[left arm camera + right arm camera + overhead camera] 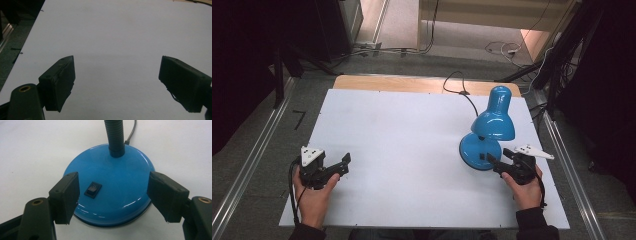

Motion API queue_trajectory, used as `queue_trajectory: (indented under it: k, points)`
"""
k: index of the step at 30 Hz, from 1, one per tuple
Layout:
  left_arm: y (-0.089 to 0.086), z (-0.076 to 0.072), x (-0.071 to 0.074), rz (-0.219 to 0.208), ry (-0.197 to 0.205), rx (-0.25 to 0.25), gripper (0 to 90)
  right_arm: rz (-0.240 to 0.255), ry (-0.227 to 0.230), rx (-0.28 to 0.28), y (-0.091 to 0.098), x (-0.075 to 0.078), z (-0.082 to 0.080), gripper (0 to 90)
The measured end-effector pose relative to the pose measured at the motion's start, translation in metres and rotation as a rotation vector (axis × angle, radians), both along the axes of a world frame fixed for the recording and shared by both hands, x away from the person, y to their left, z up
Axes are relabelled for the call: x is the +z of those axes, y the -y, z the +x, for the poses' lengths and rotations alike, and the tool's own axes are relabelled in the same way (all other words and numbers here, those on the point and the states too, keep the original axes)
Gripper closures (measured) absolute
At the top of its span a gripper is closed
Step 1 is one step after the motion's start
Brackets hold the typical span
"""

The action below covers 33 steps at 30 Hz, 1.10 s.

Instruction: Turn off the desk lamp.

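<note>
White board (412, 150) covers most of the table in the high view, with a strip of bare wood (412, 83) showing along its far edge and grey floor and cables beyond.

At the lower left of that view, the left gripper (343, 164) rests in a hand (314, 197) on the board, its grey three-cornered plate on top. Its jaws stand wide apart with nothing between them; the left gripper view shows only plain white surface across the gap.

Toward the right of the high view stands a blue desk lamp (492, 122), its round base (476, 150) on the board, its shade (493, 124) tilted above the base, and a black cord (462, 92) running off toward the far edge.

At the lower right, the right gripper (496, 162) is held by the other hand (527, 192) just beside the near side of the lamp's base. In the right gripper view its jaws stand wide on either side of the base's front part, their pads not pressing on it, and a small black rocker switch (93, 189) sits on the base between them, nearer the left jaw. A black ribbed neck (114, 137) rises from the base at the top of that view.
</note>
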<state>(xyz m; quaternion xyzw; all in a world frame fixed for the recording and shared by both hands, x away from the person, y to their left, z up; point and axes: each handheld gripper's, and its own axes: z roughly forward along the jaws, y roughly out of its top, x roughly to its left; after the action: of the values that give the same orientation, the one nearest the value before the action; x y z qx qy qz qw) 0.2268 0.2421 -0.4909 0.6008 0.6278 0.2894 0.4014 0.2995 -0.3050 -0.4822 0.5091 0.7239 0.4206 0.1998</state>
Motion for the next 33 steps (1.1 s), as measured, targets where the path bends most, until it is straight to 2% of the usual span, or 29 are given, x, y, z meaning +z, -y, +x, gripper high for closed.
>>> queue_trajectory:
  k: [17, 30, 33]
  points:
    - [-0.003, 0.0, 0.0, -0.012, 0.0, 0.003, 14.8, -0.005, -0.005, -0.001, 0.004, 0.003, -0.009, 23.1]
    - [-0.003, 0.0, 0.0, -0.017, -0.004, 0.002, 14.8, 0.003, -0.005, -0.011, 0.014, 0.005, -0.017, 22.8]
    - [-0.002, 0.0, 0.0, -0.017, -0.004, 0.002, 14.8, -0.009, -0.01, -0.012, 0.016, 0.004, -0.019, 22.8]
